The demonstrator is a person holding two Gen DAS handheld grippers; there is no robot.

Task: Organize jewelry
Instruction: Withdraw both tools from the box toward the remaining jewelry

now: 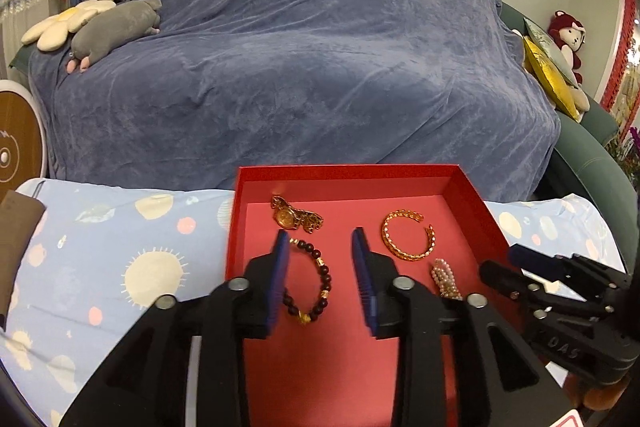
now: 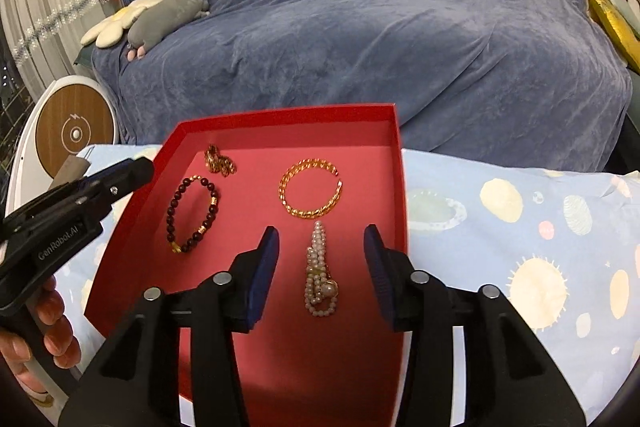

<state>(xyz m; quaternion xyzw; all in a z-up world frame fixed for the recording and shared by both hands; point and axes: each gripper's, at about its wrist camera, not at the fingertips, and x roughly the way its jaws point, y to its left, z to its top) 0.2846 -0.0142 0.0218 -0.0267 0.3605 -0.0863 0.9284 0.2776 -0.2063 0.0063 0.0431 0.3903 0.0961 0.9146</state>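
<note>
Left wrist view: your left gripper [image 1: 320, 247] hangs part open, empty, over a red cardboard tray [image 1: 348, 173] on planet-print cloth [image 1: 120, 247]; the dark bead bracelet [image 1: 310, 283] lies between its pads. Your right gripper [image 2: 322, 247], equally parted, straddles the pearl strand [image 2: 320, 273]; beyond, a velvety blue sofa throw [image 2: 360, 27]

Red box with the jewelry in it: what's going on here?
A person holds a two-finger gripper in each hand over an open red box on a patterned cloth. Four pieces lie loose in it: a gold watch, a dark bead bracelet, a gold chain bangle and a pearl bracelet. The left gripper is open with the bead bracelet between its fingers, the right gripper open astride the pearl bracelet. Neither grips anything.
</note>
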